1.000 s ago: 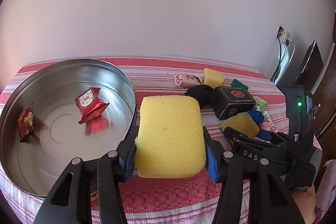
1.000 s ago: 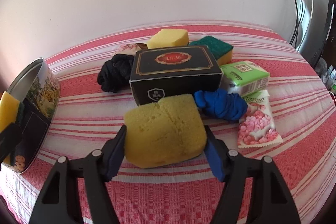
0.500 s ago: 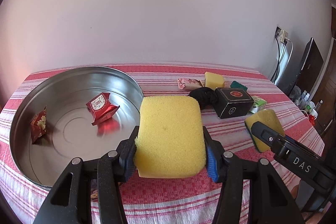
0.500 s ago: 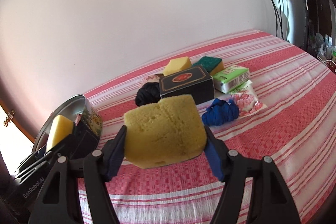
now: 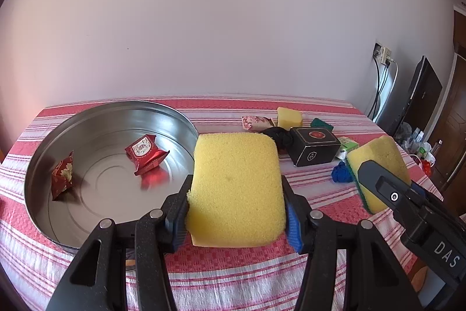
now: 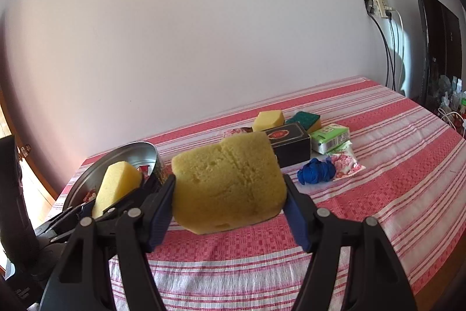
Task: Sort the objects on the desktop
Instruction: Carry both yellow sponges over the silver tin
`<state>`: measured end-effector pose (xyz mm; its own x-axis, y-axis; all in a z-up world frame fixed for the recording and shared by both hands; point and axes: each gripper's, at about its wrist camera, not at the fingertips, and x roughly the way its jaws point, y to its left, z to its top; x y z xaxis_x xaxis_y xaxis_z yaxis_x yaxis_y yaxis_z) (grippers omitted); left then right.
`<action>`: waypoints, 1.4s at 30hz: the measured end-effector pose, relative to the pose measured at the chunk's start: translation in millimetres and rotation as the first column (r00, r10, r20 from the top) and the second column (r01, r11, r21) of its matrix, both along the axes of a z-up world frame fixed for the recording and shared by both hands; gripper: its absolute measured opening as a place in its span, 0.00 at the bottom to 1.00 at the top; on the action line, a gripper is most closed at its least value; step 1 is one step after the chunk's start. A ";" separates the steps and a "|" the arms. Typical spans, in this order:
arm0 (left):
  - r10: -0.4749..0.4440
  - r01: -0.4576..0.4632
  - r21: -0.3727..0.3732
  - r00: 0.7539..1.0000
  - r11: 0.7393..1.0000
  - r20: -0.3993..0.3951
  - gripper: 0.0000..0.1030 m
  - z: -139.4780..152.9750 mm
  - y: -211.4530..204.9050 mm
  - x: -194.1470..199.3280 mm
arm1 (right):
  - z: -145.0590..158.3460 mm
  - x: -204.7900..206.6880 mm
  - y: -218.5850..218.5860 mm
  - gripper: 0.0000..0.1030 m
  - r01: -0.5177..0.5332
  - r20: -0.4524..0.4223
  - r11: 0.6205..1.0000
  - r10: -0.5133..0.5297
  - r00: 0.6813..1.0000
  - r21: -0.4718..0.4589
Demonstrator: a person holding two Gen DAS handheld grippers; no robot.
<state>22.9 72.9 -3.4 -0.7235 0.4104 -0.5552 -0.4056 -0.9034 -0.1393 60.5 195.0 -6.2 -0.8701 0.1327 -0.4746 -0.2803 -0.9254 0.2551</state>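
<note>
My left gripper is shut on a yellow sponge, held above the table beside the round metal tin. My right gripper is shut on a second yellow sponge with a green underside, also lifted; it shows at the right of the left wrist view. The tin holds two red snack packets. The left gripper's sponge shows at the left of the right wrist view.
On the striped red cloth lie a black box, a black cloth bundle, a blue bundle, a green tissue pack, a pink candy bag, a yellow sponge and a green-topped sponge.
Both grippers have risen and drawn back from the table with their sponges. The right gripper's sponge left the cloth near the blue bundle and now hangs in the air.
</note>
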 end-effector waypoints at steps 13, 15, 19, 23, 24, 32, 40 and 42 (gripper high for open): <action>0.031 -0.031 0.028 0.999 0.999 -0.009 0.54 3.8 -20.1 1.3 | 2.1 -5.4 -16.7 0.67 -0.033 -0.005 0.999 0.033 0.999 0.018; 0.037 -0.036 0.032 0.999 0.999 -0.011 0.54 4.9 -22.5 1.8 | 3.0 -6.9 -20.3 0.67 -0.041 -0.006 0.999 0.042 0.999 0.019; 0.052 -0.052 0.035 0.998 0.998 -0.019 0.54 6.6 -27.1 2.3 | 5.4 -10.8 -27.9 0.67 -0.061 -0.009 0.998 0.061 0.998 0.026; 0.086 -0.084 0.033 0.996 0.996 -0.033 0.54 8.8 -36.1 0.7 | 7.3 -16.1 -34.2 0.67 -0.084 -0.014 0.996 0.084 0.996 0.025; 0.099 -0.098 0.031 0.994 0.995 -0.038 0.54 9.9 -39.1 -0.1 | 7.9 -17.6 -36.0 0.67 -0.088 -0.017 0.996 0.089 0.996 0.024; 0.202 -0.202 0.006 0.978 0.979 -0.048 0.54 11.0 -66.1 -13.0 | 9.9 -33.0 -56.4 0.67 -0.142 -0.026 0.989 0.143 0.989 0.025; 0.256 -0.258 -0.032 0.965 0.966 -0.057 0.54 9.4 -80.8 -25.8 | 13.0 -54.2 -77.8 0.67 -0.193 -0.041 0.981 0.194 0.980 0.033; 0.267 -0.270 -0.043 0.962 0.962 -0.059 0.54 9.2 -83.9 -29.8 | 13.9 -59.5 -81.7 0.67 -0.197 -0.045 0.980 0.199 0.979 0.036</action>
<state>-6.8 -11.0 5.8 -0.8317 0.1695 -0.5287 -0.1527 -0.9854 -0.0757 1.1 113.3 7.7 -0.9022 -0.0303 -0.4302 -0.0791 -0.9690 0.2342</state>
